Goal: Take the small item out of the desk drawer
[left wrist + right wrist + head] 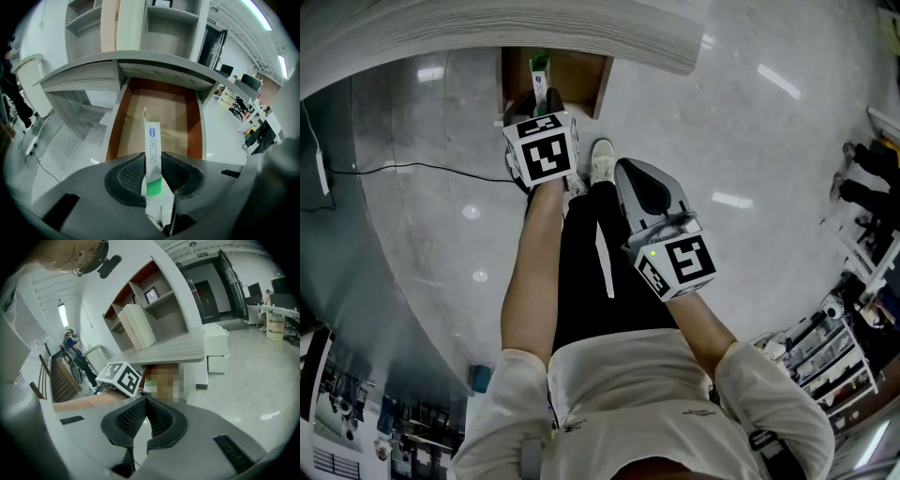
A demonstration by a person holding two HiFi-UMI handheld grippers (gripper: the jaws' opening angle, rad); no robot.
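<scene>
My left claw [153, 164] grips the slim box [152, 140] over the open drawer [194, 123]. Grasp done. Box possibly not clear of the drawer floor yet. My right claw [145, 400] is closed, empty. Left: lift out.

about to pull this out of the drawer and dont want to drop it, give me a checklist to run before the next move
1. small box in the left gripper: ok, it stands on end between the jaws and both press on its sides.
2. Grip depth: ok, the box's green band sits well inside the jaws.
3. Box lifted off the floor of the drawer: cannot tell.
4. Way out: ok, the drawer is pulled out from under the desk top.
5. right gripper out of the way: ok, it is shut, empty and held back from the drawer.
</scene>
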